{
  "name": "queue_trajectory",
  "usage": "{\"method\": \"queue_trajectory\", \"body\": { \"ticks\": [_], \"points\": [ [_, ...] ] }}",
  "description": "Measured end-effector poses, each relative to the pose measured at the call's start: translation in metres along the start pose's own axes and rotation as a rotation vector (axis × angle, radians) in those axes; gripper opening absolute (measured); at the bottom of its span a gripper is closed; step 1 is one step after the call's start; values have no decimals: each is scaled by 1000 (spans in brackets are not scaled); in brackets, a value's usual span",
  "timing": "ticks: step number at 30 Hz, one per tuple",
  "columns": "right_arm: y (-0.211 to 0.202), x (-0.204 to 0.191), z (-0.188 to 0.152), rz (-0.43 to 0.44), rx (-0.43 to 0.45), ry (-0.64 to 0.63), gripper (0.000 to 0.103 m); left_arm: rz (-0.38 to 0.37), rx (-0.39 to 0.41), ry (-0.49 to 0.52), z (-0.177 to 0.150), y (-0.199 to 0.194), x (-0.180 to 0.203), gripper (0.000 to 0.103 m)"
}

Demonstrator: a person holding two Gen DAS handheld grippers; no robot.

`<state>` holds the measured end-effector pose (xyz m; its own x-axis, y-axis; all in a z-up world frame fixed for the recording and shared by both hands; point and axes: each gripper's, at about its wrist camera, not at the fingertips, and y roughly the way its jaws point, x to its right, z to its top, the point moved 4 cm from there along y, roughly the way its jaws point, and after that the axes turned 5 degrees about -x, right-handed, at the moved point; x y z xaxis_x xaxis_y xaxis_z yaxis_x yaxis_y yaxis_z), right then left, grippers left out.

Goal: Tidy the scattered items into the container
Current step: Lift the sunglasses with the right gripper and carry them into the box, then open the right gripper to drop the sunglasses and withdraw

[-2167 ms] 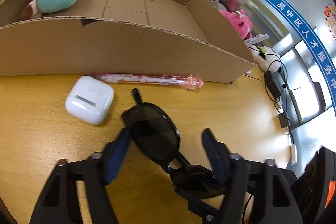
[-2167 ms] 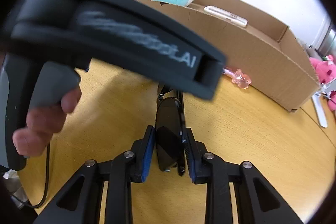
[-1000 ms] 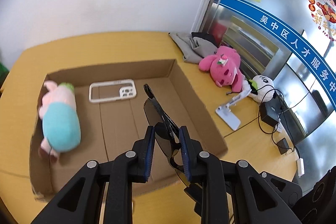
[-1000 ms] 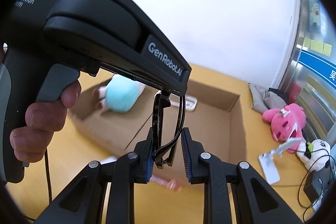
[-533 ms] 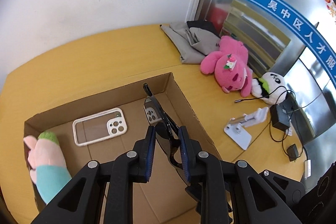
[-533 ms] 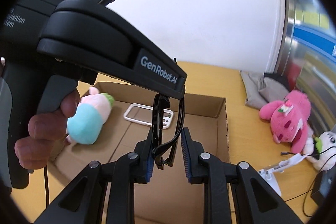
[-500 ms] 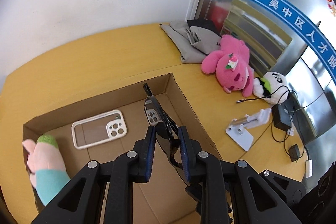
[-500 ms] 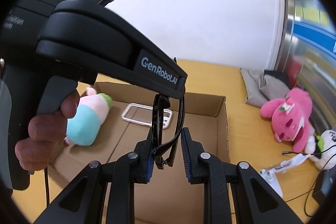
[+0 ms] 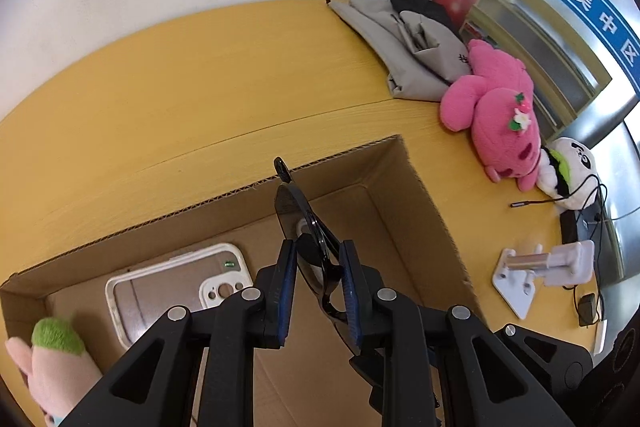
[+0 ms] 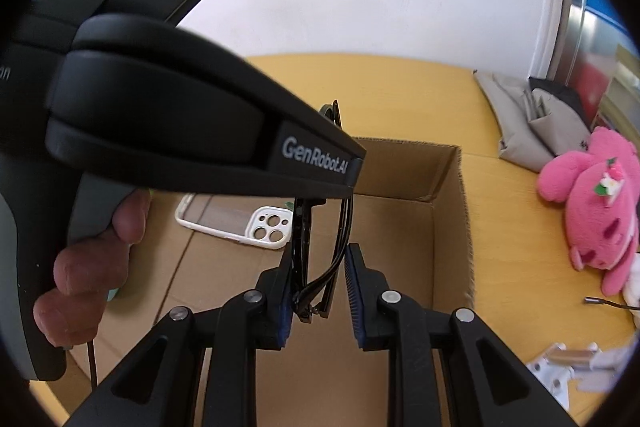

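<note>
While both tongs hang over the open cardboard box (image 9: pixel 420 195), they share one load: the left tongs (image 9: pixel 318 285) are clenched on the dark sunglasses (image 9: pixel 308 231) near the lens, and the right tongs (image 10: pixel 318 291) pinch the same sunglasses (image 10: pixel 304 239) at the folded arms, with the left pad pressed against the frame and a small gap showing at the right pad. The sunglasses sit in the air above the box floor, near its right wall. Down inside lie a white phone case (image 9: pixel 180 279) and, in the left corner, a soft toy with a green tuft (image 9: pixel 52 351). Out on the yellow desk (image 9: pixel 200 87), a pink plush (image 9: pixel 496 115), grey folded cloth (image 9: pixel 408 39) and a white stand (image 9: pixel 540 267) lie to the right.
</note>
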<state>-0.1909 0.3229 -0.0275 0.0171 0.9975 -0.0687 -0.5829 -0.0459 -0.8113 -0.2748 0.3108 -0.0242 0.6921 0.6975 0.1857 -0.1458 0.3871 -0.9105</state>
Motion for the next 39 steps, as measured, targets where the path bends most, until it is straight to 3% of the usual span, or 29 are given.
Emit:
{"method": "queue_trajectory", "body": {
  "ticks": [8,13,19,21,23,26,30,35,39],
  "points": [
    [55,8,-3,7,-132,38,22,10,-53,12,4,49,-12,23],
    [75,10,-16,54,-200,69,22,20,-113,4,-6,76,-18,23],
    [79,16,-21,64,-211,82,22,10,-106,4,-5,81,-16,25],
    [78,16,-23,64,-208,81,26,5,-103,0,-6,81,-17,26],
    [75,14,-25,47,-190,62,29,-3,-102,-8,-8,79,-17,42],
    [61,9,-26,22,-146,34,33,-6,-42,-10,-8,61,-13,60],
    [26,3,-26,-7,-90,1,60,26,65,13,-14,13,-6,69],
    [-33,-7,-43,-19,-18,-15,61,69,243,44,-55,-72,-7,82],
    [-76,-15,-74,20,26,19,71,115,331,44,-107,-120,-16,88]
  ]
}}
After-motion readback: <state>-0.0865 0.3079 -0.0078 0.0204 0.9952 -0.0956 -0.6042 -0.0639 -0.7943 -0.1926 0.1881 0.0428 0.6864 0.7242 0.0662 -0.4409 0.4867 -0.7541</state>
